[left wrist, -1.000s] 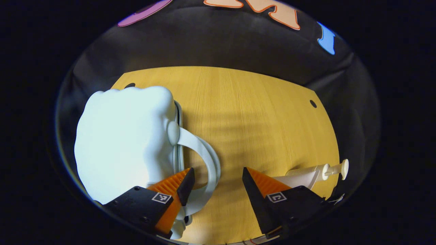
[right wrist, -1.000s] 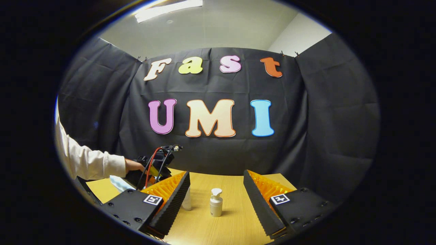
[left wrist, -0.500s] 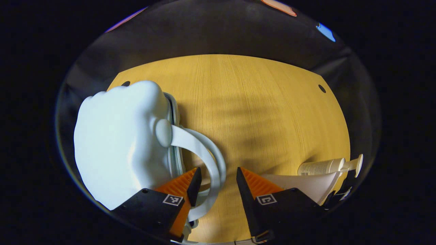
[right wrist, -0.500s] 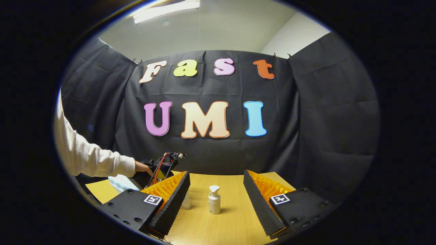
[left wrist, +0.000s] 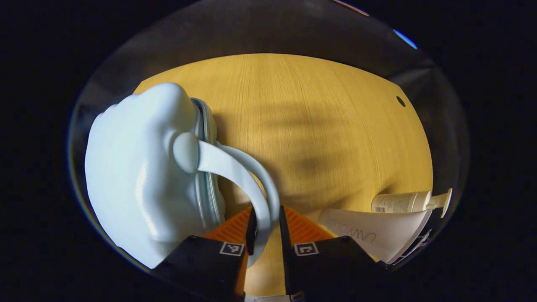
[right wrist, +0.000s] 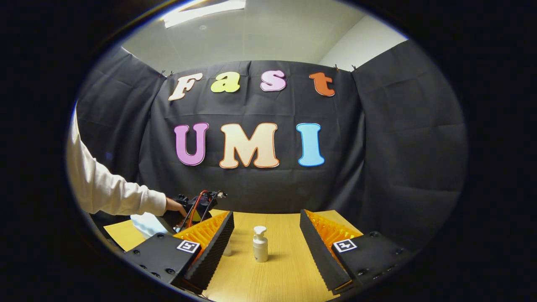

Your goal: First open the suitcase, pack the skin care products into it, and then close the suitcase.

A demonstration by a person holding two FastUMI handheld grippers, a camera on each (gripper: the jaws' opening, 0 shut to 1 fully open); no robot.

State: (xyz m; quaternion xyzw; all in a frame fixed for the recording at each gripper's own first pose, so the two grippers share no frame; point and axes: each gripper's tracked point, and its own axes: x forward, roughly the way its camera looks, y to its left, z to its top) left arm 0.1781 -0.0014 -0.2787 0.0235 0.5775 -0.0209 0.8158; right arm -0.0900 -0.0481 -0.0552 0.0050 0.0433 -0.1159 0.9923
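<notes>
A pale blue hard-shell suitcase (left wrist: 138,180) lies shut on the wooden table (left wrist: 319,117), its zip seam facing right. My left gripper (left wrist: 266,222) is shut on the curved suitcase handle (left wrist: 245,172), one finger on each side. A white pump bottle (left wrist: 400,202) and a white tube (left wrist: 373,235) are at the lower right in the left gripper view. In the right gripper view my right gripper (right wrist: 265,224) hovers open over the table, the pump bottle (right wrist: 260,247) upright ahead between its fingers. The tube (right wrist: 227,251) is mostly hidden behind one finger.
Farther off to the left in the right gripper view, a person's hand and white sleeve (right wrist: 109,193) hold the left gripper (right wrist: 186,209) over the suitcase (right wrist: 147,224). Black cloth walls close the table's far side. Bare wood lies right of the suitcase.
My left gripper moved forward and went from wide open to shut around the suitcase handle. The right gripper stayed open and shifted only slightly.
</notes>
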